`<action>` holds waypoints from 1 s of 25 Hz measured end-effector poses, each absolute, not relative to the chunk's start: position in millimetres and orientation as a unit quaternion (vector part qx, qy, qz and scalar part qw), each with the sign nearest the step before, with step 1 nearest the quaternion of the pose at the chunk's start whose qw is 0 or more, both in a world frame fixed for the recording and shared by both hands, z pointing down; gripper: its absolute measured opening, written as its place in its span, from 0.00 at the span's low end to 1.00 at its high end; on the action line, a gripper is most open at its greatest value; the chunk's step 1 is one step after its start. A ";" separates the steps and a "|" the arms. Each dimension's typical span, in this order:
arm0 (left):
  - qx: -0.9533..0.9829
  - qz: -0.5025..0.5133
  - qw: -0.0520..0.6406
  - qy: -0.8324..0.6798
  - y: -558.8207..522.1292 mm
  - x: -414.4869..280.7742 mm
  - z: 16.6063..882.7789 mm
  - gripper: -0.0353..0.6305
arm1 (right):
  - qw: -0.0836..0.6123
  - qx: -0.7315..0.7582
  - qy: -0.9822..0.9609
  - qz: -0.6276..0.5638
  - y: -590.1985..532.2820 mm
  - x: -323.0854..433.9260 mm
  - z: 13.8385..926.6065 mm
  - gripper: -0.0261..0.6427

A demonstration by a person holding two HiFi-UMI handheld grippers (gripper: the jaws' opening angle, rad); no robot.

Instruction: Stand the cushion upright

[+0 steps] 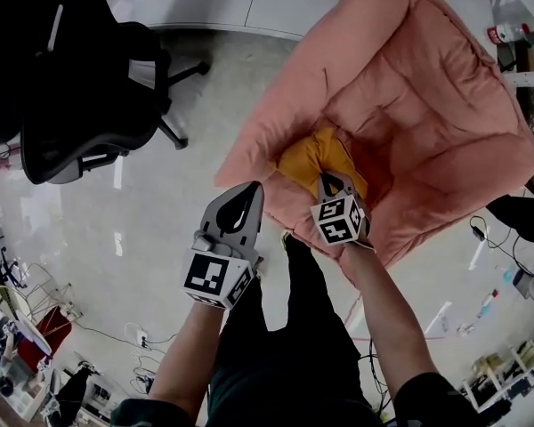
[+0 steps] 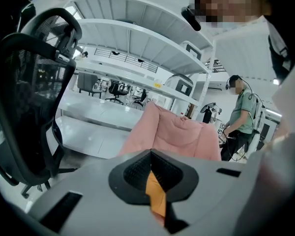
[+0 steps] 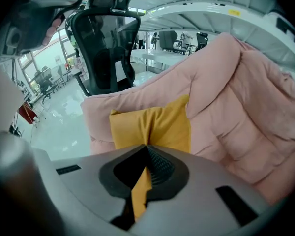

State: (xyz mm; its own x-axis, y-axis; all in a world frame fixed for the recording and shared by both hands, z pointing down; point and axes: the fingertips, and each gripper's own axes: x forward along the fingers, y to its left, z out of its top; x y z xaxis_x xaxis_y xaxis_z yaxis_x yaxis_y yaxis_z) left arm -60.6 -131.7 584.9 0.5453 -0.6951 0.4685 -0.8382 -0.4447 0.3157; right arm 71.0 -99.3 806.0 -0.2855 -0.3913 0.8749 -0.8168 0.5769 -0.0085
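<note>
A yellow cushion [image 1: 316, 154] lies slumped in the hollow of a big pink padded seat [image 1: 427, 87]. My right gripper [image 1: 327, 181] points steeply down at the cushion's near edge. It is shut on a fold of the yellow cushion [image 3: 152, 124], and the fabric runs between the pads of the right gripper [image 3: 147, 149]. My left gripper [image 1: 249, 188] hangs to the left, just off the pink seat's near corner and apart from the cushion, with its tips together. In the left gripper view, the left gripper [image 2: 151, 154] faces the pink seat [image 2: 177, 132]. A thin orange strip shows in the slit behind its pads.
A black office chair [image 1: 80, 87] stands on the glossy floor to the left, close beside my left gripper [image 2: 24, 97]. Cables and small clutter lie along the floor's near edges [image 1: 481, 238]. A person [image 2: 241, 117] stands beyond the seat. White shelving [image 2: 137, 38] runs behind.
</note>
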 end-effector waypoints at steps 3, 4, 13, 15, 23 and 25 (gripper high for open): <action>0.844 0.136 0.257 -0.450 -133.4 -53.2 578.3 0.06 | 0.428 0.424 -0.757 0.252 -102.8 86.0 790.1 0.05; 0.847 0.137 0.254 -0.447 -134.0 -50.1 575.8 0.06 | 0.420 0.436 -0.753 0.258 -104.1 92.2 784.6 0.05; 0.870 0.133 0.231 -0.414 -139.1 -5.8 536.3 0.06 | 0.273 0.570 -0.699 0.334 -121.1 168.5 720.9 0.05; 0.876 0.136 0.225 -0.403 -140.6 4.3 529.0 0.06 | 0.232 0.598 -0.682 0.351 -127.3 185.4 705.7 0.05; 0.890 0.143 0.210 -0.378 -140.9 47.2 511.5 0.06 | 0.115 0.667 -0.625 0.389 -159.1 251.6 666.3 0.05; 0.893 0.144 0.209 -0.371 -142.8 56.5 509.8 0.06 | 0.085 0.679 -0.606 0.405 -165.7 266.6 665.7 0.05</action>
